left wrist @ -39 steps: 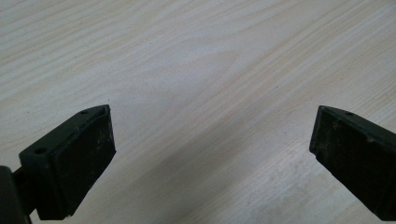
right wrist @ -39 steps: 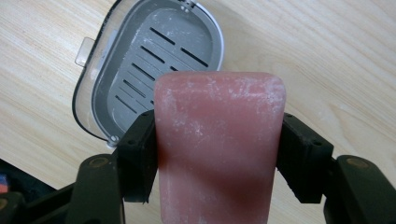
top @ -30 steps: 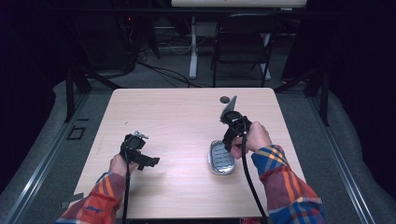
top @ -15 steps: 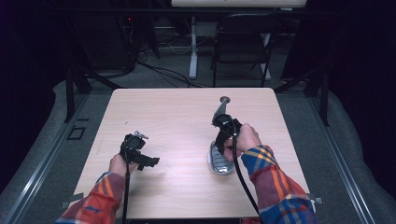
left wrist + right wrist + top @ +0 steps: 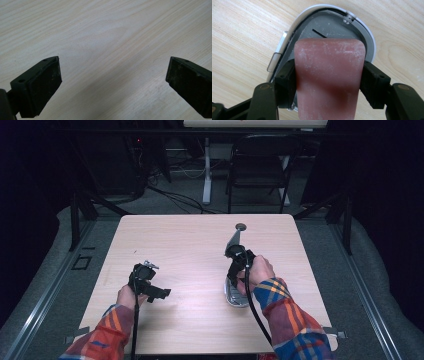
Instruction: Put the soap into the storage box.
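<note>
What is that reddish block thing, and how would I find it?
Look at the wooden table, then at the right hand-held gripper. The reddish-brown block is clamped between its black jaws, just above a grey, white-rimmed case. Nothing else there is reddish and dusty.

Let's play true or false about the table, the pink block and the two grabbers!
1. The right gripper jaws squeeze a reddish-pink block. True.
2. The left gripper holds a spoon. False: its jaws stand wide open over bare wooden table.
3. The block hangs above a grey, white-rimmed case. True.
4. The case lies on the floor. False: it lies on the table.
5. A small dark round thing sits near the table's far edge. True.
</note>
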The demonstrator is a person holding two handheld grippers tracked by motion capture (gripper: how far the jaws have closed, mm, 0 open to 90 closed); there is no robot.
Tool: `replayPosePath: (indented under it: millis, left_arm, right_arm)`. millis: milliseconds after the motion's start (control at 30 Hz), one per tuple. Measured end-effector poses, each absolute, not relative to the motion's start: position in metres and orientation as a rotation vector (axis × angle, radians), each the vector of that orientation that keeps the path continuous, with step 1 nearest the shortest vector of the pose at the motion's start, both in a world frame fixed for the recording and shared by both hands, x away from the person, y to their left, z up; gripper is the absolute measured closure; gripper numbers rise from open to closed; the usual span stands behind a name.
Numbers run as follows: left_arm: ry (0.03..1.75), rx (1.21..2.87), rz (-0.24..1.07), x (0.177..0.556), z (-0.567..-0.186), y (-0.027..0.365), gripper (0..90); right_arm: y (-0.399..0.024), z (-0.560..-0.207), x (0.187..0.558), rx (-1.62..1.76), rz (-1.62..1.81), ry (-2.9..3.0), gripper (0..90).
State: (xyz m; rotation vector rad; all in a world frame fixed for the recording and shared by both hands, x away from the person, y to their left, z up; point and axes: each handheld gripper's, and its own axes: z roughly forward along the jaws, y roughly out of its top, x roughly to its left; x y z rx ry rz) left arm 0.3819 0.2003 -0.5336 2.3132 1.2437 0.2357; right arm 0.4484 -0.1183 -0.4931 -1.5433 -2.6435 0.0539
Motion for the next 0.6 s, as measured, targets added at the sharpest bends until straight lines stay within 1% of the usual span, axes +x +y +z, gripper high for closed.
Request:
replayPosePath:
  millis: [267,333,367,467,500,533,567,600]
  left_arm:
    - [1.243,2.315,0.236,0.382,-0.534,0.200,0.1]
    - [1.244,2.316,0.234,0.382,-0.534,0.200,0.1]
    - [1.244,2.315,0.233,0.382,-0.534,0.200,0.1]
    - [1.245,2.316,0.232,0.382,-0.534,0.200,0.1]
    - [1.243,2.316,0.233,0.382,-0.534,0.200,0.1]
    - [1.245,2.317,0.231,0.382,-0.534,0.200,0.1]
    - [1.245,2.316,0.230,0.382,-0.534,0.200,0.1]
    - [1.241,2.319,0.232,0.382,-0.534,0.200,0.1]
  right_arm:
    - [-0.124,-0.490,0.449,-1.564,0.022,-2.628,36.2]
    - [-0.125,-0.490,0.445,-1.608,-0.069,-2.605,34.9]
    - [-0.126,-0.486,0.446,-1.561,-0.014,-2.624,35.6]
    - [-0.129,-0.486,0.443,-1.578,-0.075,-2.602,38.7]
    - [-0.132,-0.481,0.445,-1.510,-0.007,-2.632,38.6]
    - [-0.132,-0.484,0.442,-1.574,-0.088,-2.609,38.6]
    - [-0.134,-0.479,0.442,-1.549,-0.079,-2.628,38.3]
    - [-0.135,-0.479,0.440,-1.574,-0.133,-2.621,35.4]
